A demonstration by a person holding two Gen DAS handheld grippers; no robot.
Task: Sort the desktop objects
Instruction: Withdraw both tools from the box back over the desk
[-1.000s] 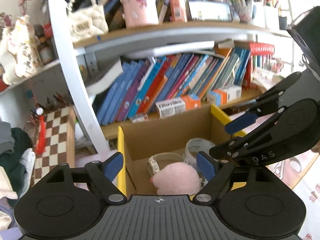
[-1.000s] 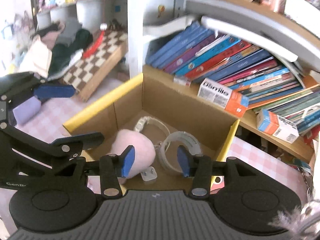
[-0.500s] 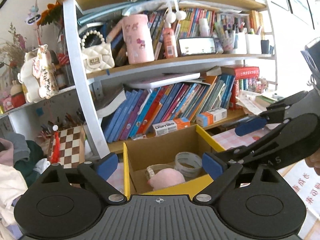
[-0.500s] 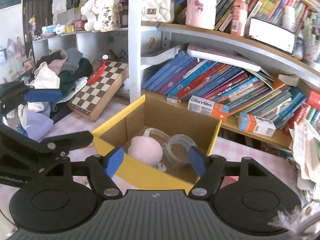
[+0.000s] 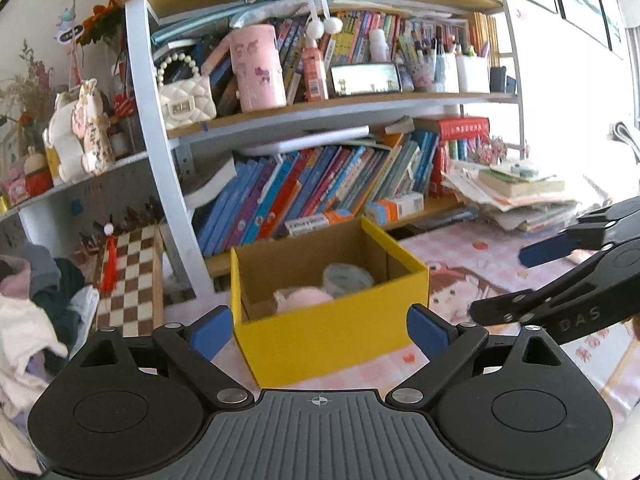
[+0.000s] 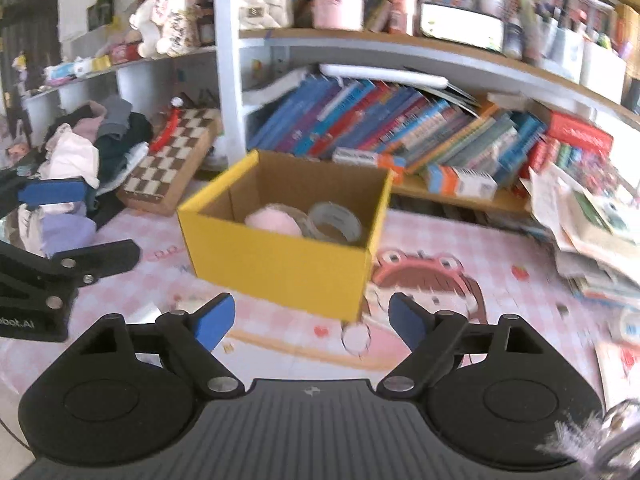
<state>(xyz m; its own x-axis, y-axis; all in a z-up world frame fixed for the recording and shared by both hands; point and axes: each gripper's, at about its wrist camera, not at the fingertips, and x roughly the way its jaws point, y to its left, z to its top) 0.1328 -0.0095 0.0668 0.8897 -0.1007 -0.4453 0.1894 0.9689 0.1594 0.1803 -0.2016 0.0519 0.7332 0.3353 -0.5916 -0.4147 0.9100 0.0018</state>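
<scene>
Two grippers, both empty, both facing the same yellow box. Left gripper: jaws opening, spread wide, nothing between the blue pads. The box sits just ahead of them on the pink cartoon desk mat, its yellow front wall filling the gap between the fingers in the left wrist view. Right gripper: jaws opening too, nothing gripped, with bare mat between its pads; the box stands ahead, slightly left of centre.

Inside the box, seen over the near wall: a pink plush ball toward the left, a roll of clear tape just beside it on the right, apparently touching. Part of a pale band shows behind the plush; it is blurred, so I cannot tell what it is.

Each gripper shows in the other's view: the right gripper at the far right edge ahead of the left, the left gripper at the far left edge ahead of the right.

Beyond the box: a bookshelf with leaning books. Ahead-left, a chessboard and a clothes heap. Ahead-right, a stack of papers.
</scene>
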